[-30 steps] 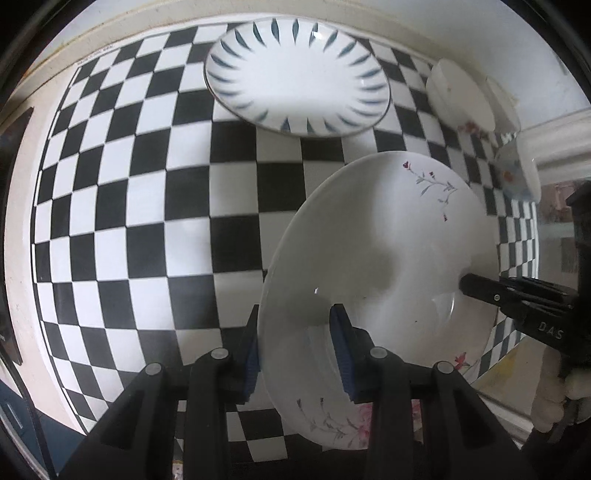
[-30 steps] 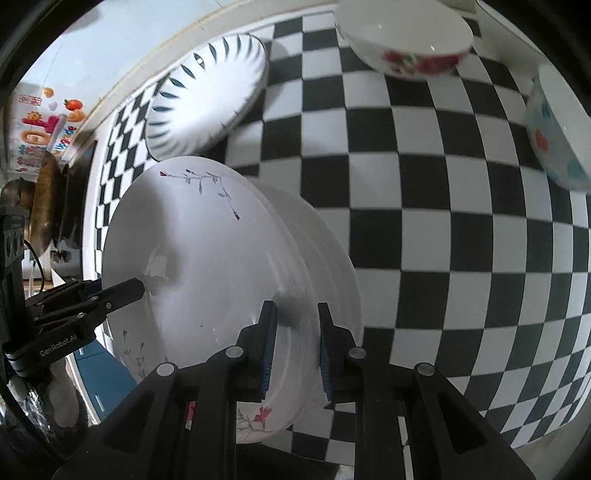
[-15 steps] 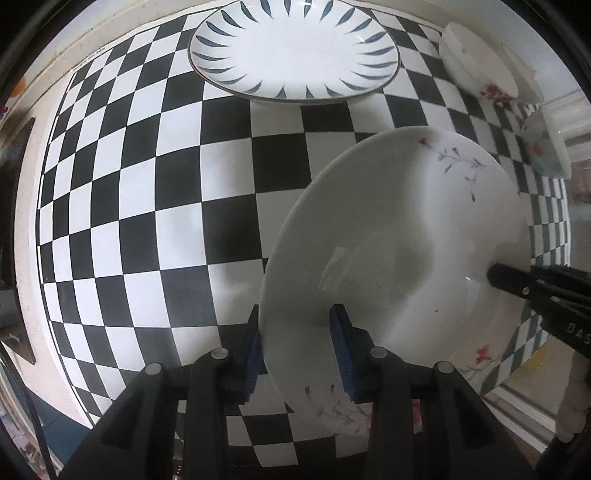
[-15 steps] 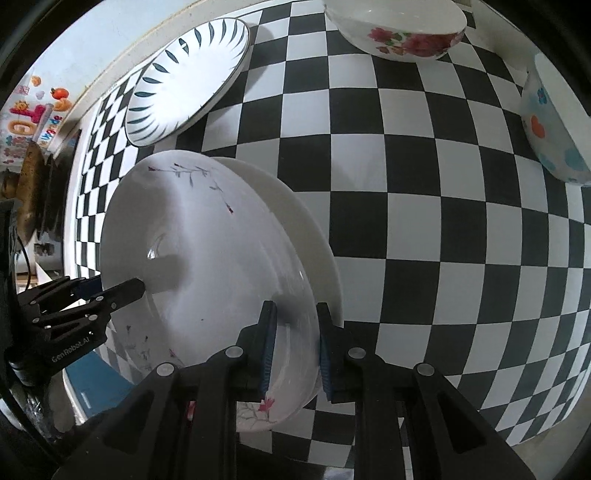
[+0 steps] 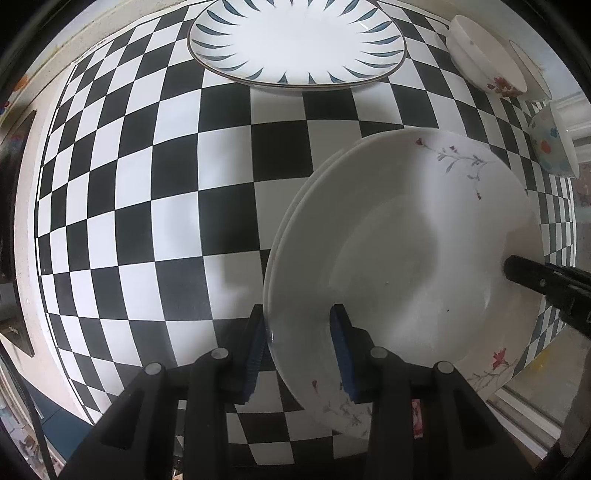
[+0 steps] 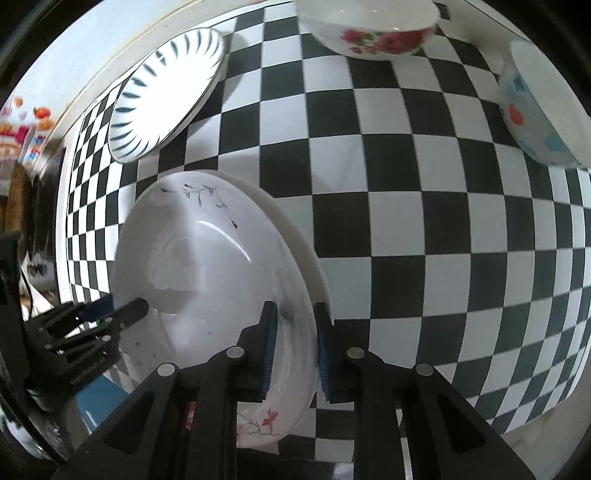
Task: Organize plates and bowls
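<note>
Two stacked white floral plates (image 5: 413, 258) are held just above the checkered table (image 5: 147, 221). My left gripper (image 5: 297, 343) is shut on their near rim. My right gripper (image 6: 293, 347) is shut on the opposite rim of the stack (image 6: 207, 266); it also shows in the left wrist view (image 5: 517, 271). A white plate with blue leaf marks (image 5: 295, 44) lies at the far side; it shows in the right wrist view (image 6: 166, 96) too. A rose-patterned bowl (image 6: 373, 29) and a dotted bowl (image 6: 535, 110) stand at the far right.
The table ends at a pale wall edge (image 5: 74, 48) on the far side. The rose bowl (image 5: 487, 66) and dotted bowl (image 5: 554, 144) sit near the table's right edge. Household clutter (image 6: 22, 122) lies beyond the left end.
Both grippers have carried the plate stack lower and farther over the table toward the leaf-marked plate. Both stay shut on the rims.
</note>
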Action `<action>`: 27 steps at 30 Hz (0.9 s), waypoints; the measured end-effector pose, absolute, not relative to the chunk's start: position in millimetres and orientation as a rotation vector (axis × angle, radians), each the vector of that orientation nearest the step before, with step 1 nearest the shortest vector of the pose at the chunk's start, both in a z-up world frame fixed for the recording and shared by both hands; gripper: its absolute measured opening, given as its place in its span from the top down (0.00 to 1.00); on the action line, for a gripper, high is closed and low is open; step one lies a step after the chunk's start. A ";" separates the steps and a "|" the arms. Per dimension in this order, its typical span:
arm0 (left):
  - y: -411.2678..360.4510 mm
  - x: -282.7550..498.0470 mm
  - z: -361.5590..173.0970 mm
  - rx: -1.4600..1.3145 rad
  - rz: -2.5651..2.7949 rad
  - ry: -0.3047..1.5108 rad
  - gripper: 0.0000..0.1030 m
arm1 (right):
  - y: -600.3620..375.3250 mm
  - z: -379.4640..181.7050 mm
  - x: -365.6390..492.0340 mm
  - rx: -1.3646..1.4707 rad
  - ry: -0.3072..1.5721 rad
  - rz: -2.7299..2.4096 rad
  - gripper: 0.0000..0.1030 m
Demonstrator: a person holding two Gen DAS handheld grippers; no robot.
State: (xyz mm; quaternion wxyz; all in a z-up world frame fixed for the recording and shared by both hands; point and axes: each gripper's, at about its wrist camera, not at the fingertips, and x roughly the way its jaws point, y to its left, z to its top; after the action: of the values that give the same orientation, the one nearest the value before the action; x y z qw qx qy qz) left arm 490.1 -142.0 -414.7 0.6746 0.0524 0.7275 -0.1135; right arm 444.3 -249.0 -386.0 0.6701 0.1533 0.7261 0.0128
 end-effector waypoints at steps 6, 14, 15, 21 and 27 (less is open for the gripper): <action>-134.2 492.7 -411.6 0.106 -0.247 1.647 0.69 | -245.8 -384.1 445.4 0.307 1.652 0.019 0.79; -130.1 488.3 -403.5 0.109 -0.242 1.641 0.69 | -234.4 -384.1 440.3 0.269 1.646 -0.012 0.79; -128.7 488.0 -402.3 0.108 -0.239 1.640 0.69 | -233.3 -383.7 439.4 0.265 1.646 -0.014 0.79; -122.6 489.9 -384.9 0.100 -0.225 1.610 0.69 | -231.0 -376.7 434.0 0.240 1.636 -0.040 0.79; -114.5 502.4 -355.5 0.067 -0.223 1.535 0.68 | -233.9 -352.0 444.4 0.257 1.578 -0.032 0.79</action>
State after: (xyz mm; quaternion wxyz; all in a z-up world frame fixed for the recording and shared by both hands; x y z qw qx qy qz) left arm 502.4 -114.5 -355.5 0.7136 0.0300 0.6926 -0.1004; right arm 444.4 -233.9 -352.0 0.6969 0.1154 0.7077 -0.0145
